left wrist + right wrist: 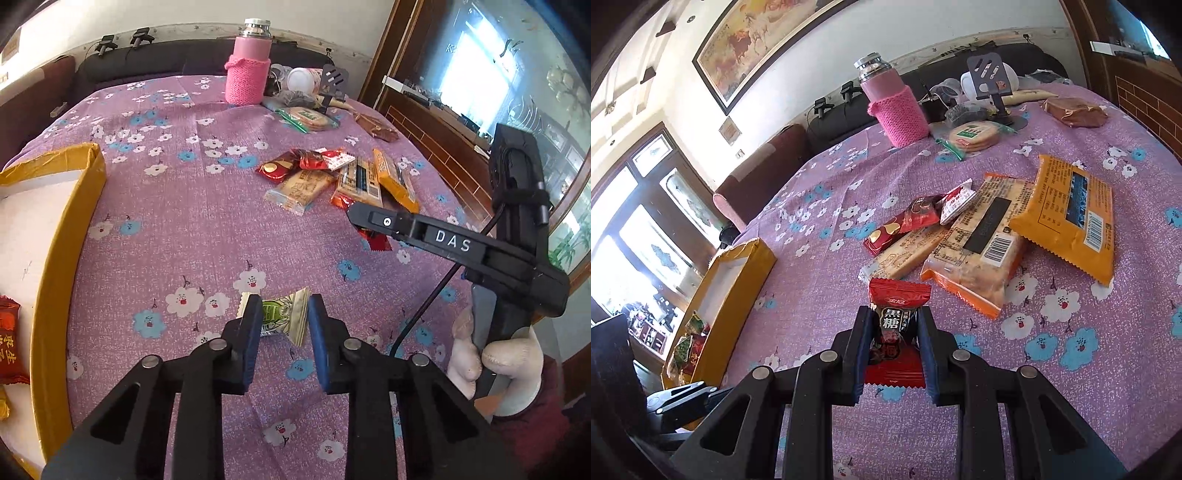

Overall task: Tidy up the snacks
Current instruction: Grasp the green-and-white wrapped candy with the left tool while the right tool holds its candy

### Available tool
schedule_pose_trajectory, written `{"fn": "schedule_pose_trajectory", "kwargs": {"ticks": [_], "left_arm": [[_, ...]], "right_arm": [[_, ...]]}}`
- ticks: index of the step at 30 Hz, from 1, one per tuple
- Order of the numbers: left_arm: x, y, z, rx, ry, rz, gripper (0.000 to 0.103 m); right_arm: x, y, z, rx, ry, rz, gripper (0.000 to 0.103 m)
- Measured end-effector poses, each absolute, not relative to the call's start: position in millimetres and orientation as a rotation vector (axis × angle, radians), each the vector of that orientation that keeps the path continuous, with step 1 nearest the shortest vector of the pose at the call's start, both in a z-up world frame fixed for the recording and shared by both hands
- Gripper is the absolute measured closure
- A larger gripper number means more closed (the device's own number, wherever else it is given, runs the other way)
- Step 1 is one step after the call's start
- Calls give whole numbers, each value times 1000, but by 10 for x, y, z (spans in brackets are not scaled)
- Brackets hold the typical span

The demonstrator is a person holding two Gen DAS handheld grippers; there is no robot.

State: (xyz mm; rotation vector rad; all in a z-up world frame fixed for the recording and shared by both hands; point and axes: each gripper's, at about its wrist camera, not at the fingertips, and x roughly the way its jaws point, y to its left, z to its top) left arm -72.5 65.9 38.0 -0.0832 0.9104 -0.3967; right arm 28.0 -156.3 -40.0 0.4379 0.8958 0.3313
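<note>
My left gripper (284, 308) is shut on a small green-and-white wrapped snack (282, 317), low over the purple flowered tablecloth (184, 221). My right gripper (894, 315) is shut on a red snack packet (899, 295) with a black label. From the left wrist view the right gripper (355, 215) hangs over the near edge of the snack pile, the red packet (376, 242) dangling below it. A loose pile of snack packets (982, 240) lies mid-table. The yellow cardboard box (62, 236), at the left, holds several wrapped snacks (689, 343).
At the table's far side stand a pink knit-sleeved bottle (248, 74), a round cracker pack (308, 118), a dark phone stand (332, 83) and a brown packet (1075, 110). A gloved hand (511, 356) grips the right tool. A sofa lies behind, a wooden cabinet to the right.
</note>
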Motion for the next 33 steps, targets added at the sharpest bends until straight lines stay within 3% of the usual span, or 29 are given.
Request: {"fn": "schedule_pose_trajectory", "kwargs": {"ticks": [9, 13, 16, 21, 26, 28, 29, 30, 33], "left_arm": [[-735, 1217, 353, -244, 932, -341, 83], [-728, 1277, 254, -273, 959, -330, 78], [-732, 1072, 205, -225, 981, -367, 70], [-707, 653, 257, 22, 907, -360, 33], [-571, 396, 74, 230, 954, -420, 28], [-576, 418, 100, 213, 947, -426, 44], [-582, 437, 119, 201, 947, -422, 63], [-586, 461, 134, 191, 948, -415, 76], [-591, 580, 152, 114, 959, -405, 76]], "right_arm": [[284, -1595, -448, 445, 907, 305, 77], [281, -1613, -455, 452, 907, 302, 77], [292, -1601, -466, 453, 915, 309, 77], [303, -1595, -481, 459, 920, 315, 77], [310, -1602, -483, 473, 920, 323, 77], [313, -1587, -488, 467, 923, 325, 77], [313, -1582, -493, 466, 926, 325, 77], [315, -1577, -498, 463, 927, 324, 77], [307, -1583, -499, 463, 925, 316, 77]]}}
